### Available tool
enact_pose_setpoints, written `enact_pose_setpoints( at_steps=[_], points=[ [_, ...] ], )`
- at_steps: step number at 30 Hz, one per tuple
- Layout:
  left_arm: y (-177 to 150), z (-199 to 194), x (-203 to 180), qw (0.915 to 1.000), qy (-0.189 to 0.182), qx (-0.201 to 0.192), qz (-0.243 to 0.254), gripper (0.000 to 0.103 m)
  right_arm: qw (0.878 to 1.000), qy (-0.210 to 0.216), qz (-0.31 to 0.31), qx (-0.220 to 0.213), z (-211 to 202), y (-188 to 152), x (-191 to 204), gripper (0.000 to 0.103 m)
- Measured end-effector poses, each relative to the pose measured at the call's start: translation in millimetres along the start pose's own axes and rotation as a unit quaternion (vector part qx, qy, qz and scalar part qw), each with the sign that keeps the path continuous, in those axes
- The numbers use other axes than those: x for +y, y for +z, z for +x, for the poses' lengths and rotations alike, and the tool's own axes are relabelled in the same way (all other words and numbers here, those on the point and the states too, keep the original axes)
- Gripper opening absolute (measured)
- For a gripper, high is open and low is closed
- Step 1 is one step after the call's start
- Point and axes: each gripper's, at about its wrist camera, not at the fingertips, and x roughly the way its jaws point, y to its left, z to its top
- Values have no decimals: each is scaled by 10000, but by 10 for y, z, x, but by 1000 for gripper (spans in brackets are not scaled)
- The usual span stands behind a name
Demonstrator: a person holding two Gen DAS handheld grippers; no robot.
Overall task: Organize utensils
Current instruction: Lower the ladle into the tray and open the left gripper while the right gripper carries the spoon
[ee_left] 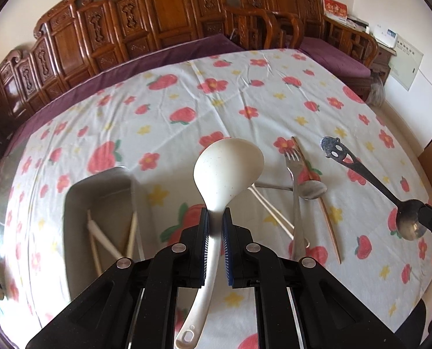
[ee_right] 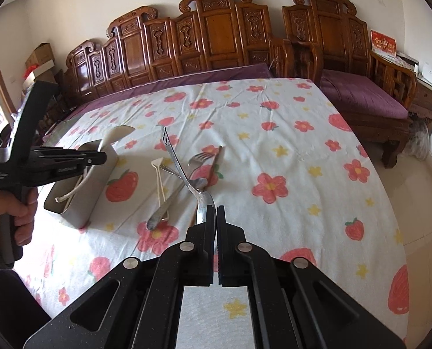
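A: Left wrist view: what is held?
B: A white ladle point(ee_left: 226, 171) is clamped by its handle in the left gripper point(ee_left: 215, 226), right of the tray point(ee_left: 99, 183); slipping is possible.
A: Right wrist view?
B: The right gripper point(ee_right: 216, 218) is closed on a smiley spoon point(ee_right: 184, 168) bowl; the long handle could knock the fork point(ee_right: 187, 180).

Tablecloth point(ee_right: 288, 133) lies open rightward; fork point(ee_right: 197, 160), chopsticks point(ee_right: 160, 180) and tray point(ee_right: 99, 186) crowd the left.

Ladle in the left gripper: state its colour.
Off-white ladle, clearest in the left wrist view.
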Motion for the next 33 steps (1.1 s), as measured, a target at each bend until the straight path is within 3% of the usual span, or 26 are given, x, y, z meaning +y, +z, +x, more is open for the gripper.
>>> enact_pose_setpoints(
  at_steps=[14, 21, 33],
  points=[
    [-190, -200, 549, 9992, 161, -97, -339, 8, 9998, 131, -139, -24, -7, 10, 305, 2],
    [-301, -130, 946, 9974, 210, -69, -684, 8, 9994, 283, -215, 30, 128, 74, 600, 2],
    [-425, 48, 1261, 9953, 123, -73, -953, 9, 9985, 468, -276, 64, 371, 272, 1142, 2]
  ],
)
